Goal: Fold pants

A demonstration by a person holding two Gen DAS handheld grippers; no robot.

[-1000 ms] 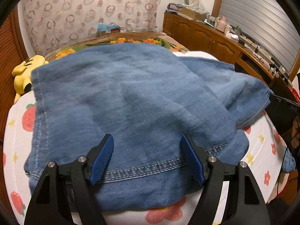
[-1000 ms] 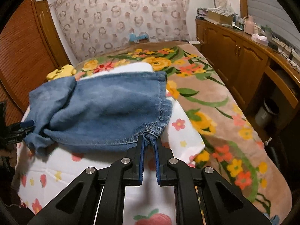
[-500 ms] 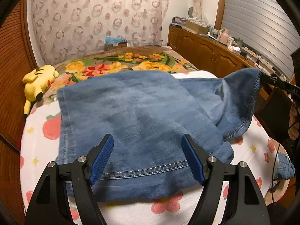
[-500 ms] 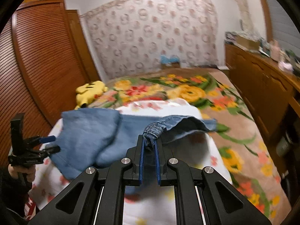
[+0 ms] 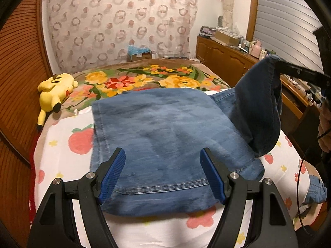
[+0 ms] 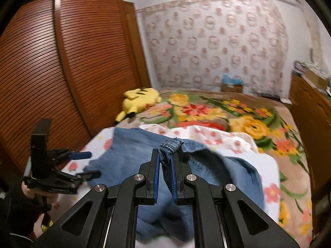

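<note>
The blue jeans (image 5: 165,136) are lying mostly flat on a white sheet (image 5: 68,165) with pink flowers and strawberries, on top of a fuzzy flower blanket (image 5: 144,78). The denim is looking soft and faded, with a stitched hem near the front. The right gripper (image 6: 164,161) is pinching a bunched, thick corner of the jeans between its bumpy blue pads, lifting that part up off the bed so it is hanging in a curved flap. The left gripper (image 5: 163,175) is hovering over the hem, its jaws wide apart and holding nothing. A squishy yellow plush toy (image 5: 54,91) is lying by the ribbed wooden wardrobe (image 6: 62,62).
</note>
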